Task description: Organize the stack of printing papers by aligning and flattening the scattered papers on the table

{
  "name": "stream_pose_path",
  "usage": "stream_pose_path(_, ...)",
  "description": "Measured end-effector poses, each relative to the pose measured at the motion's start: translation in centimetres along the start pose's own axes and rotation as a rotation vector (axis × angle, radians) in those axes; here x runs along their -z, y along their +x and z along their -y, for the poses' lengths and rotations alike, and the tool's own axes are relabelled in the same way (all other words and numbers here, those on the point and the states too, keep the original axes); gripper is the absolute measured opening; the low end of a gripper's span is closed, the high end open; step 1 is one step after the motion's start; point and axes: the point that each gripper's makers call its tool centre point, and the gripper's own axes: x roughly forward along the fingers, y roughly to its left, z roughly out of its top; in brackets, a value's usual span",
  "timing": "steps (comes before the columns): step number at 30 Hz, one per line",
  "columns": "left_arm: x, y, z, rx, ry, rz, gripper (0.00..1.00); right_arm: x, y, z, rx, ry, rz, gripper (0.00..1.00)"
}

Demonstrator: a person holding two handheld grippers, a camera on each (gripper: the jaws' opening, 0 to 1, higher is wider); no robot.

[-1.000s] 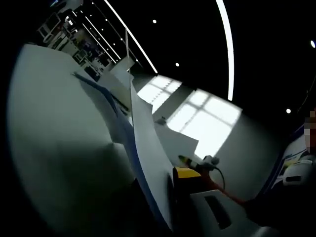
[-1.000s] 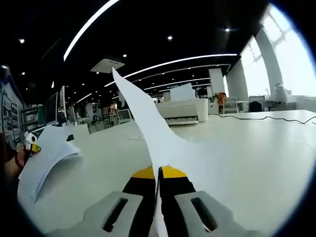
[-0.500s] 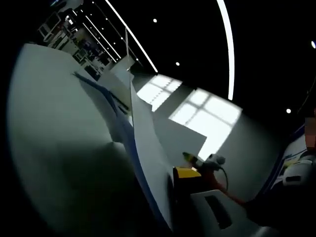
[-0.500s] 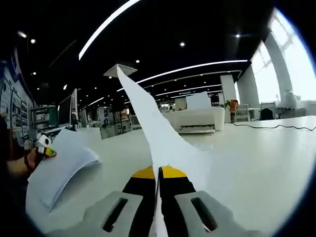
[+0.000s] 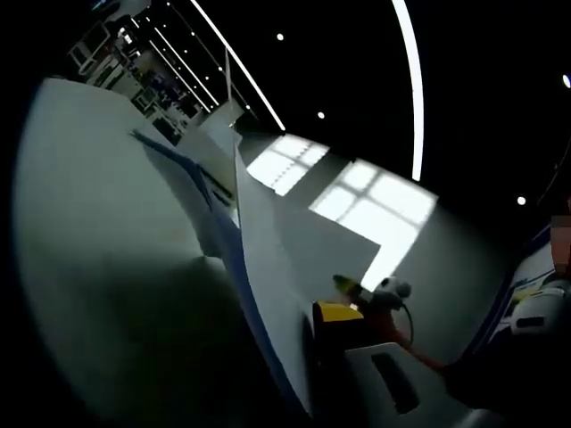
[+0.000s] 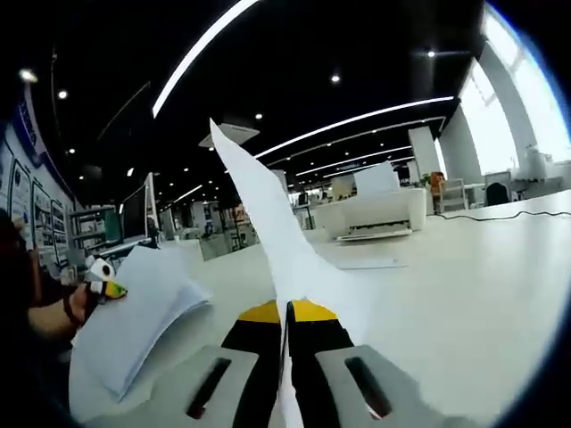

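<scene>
1. My right gripper has its yellow-tipped jaws clamped together on a single white sheet, which rises from between them and curls up to a point.
2. In the right gripper view, a stack of papers sits off to the left, lifted at an angle over the white bench, with my left gripper at its far corner and a hand behind it.
3. In the left gripper view, my left gripper's jaws stand closed on that stack; the edges of the sheets run up from the jaws, and the stack hides one jaw.
4. The right gripper shows just past the stack's edge in the left gripper view, over the bench.
5. A white printer stands well back on the bench.
</scene>
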Motion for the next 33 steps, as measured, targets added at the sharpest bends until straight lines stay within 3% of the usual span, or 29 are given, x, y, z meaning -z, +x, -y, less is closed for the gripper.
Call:
stream_pose_path(23,0.0,0.0,0.5,0.010,-0.018,0.006,0.17,-2.8,-1.2,-2.2,0.012,-0.053,0.028,0.00)
stream_pose_path(33,-0.1,-0.1,0.5,0.012,-0.023,0.008,0.17,-4.7,-1.6,-4.8,-0.018,-0.115,0.060,0.00)
